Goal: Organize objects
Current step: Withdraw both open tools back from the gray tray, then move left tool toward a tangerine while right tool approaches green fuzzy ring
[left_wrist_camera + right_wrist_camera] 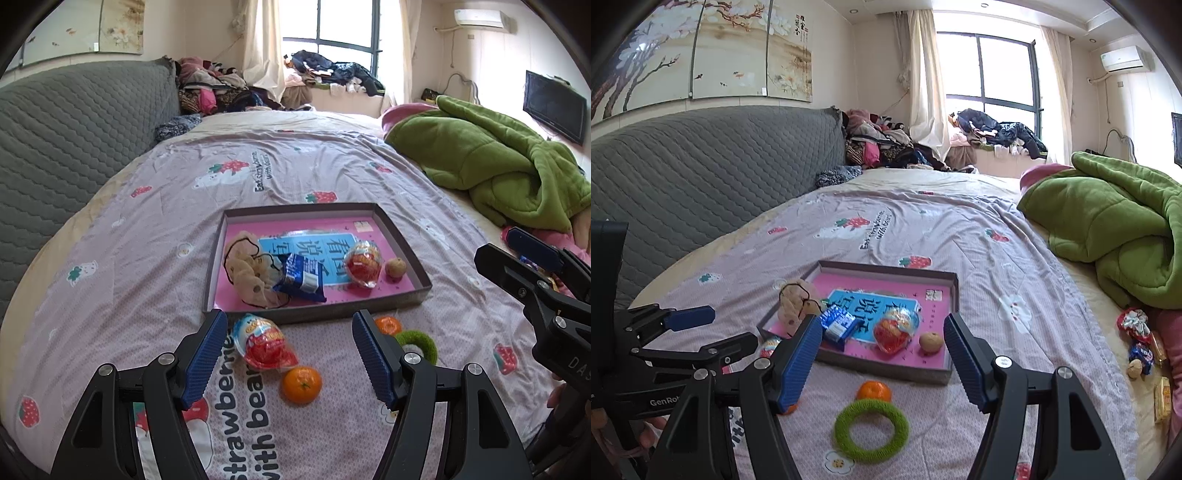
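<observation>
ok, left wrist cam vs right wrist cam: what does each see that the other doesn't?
Left wrist only: black wall-mounted TV, full red-and-white wrapped snack pack on the sheet.
Right wrist only: blossom-tree wall painting, pile of wrapped sweets at the bed's right edge.
Both: shallow pink-lined cardboard tray, green fuzzy ring, green quilted blanket.

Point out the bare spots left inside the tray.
The tray is bare along its far edge and far right corner, beyond the wrapped red toy and nut. Its left half is crowded: plush toy and blue packet.
</observation>
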`<state>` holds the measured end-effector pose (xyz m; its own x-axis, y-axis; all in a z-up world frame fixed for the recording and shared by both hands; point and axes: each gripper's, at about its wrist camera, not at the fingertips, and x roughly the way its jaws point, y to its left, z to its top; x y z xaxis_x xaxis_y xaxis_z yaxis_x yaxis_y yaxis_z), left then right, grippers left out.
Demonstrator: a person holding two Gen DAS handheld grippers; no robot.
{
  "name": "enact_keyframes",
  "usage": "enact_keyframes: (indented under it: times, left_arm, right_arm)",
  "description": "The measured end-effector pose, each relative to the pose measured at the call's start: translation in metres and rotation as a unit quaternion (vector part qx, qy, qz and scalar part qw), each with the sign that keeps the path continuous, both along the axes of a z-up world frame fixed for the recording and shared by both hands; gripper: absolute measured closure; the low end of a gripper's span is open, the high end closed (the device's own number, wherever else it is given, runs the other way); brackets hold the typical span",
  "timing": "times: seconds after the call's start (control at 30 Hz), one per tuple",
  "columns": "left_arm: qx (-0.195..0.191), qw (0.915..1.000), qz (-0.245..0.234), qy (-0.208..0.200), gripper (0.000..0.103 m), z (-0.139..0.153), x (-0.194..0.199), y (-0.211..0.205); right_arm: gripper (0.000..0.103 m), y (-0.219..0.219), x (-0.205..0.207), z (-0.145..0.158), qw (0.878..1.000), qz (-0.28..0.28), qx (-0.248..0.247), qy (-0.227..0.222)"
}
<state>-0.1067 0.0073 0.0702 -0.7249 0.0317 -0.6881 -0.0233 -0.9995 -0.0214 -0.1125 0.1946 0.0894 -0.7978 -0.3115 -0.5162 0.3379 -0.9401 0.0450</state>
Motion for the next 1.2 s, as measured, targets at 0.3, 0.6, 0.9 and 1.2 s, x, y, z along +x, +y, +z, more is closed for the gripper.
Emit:
enact_keyframes:
  times: [0.3, 0.6, 0.9, 1.2]
  left_arm:
    - [-0.006, 0.9998, -0.001, -0.017, 0.031, -0.014, 0.002, 0.002]
    - [-0.01, 0.9996, -0.003, -0.028, 0.031, -0.023, 0.005, 0.004]
    - [-0.015, 0.9993, -0.005, -0.035, 0.031, -0.029, 0.007, 0.006]
    - [-0.013, 0.9987, -0.009, -0.049, 0.031, -0.039, 0.006, 0.007]
  right_arm:
    - [0.035, 0.005, 0.003, -0.021, 1.0, -0.001, 0.01, -0.018]
    - [0.035, -0.002, 0.004, -0.037, 0.999, 0.008, 0.023, -0.038]
    - [0.035, 0.0, 0.005, -0.046, 0.998, 0.007, 0.023, -0.053]
    - [0.035, 0.001, 0.005, -0.056, 0.997, 0.009, 0.022, -0.072]
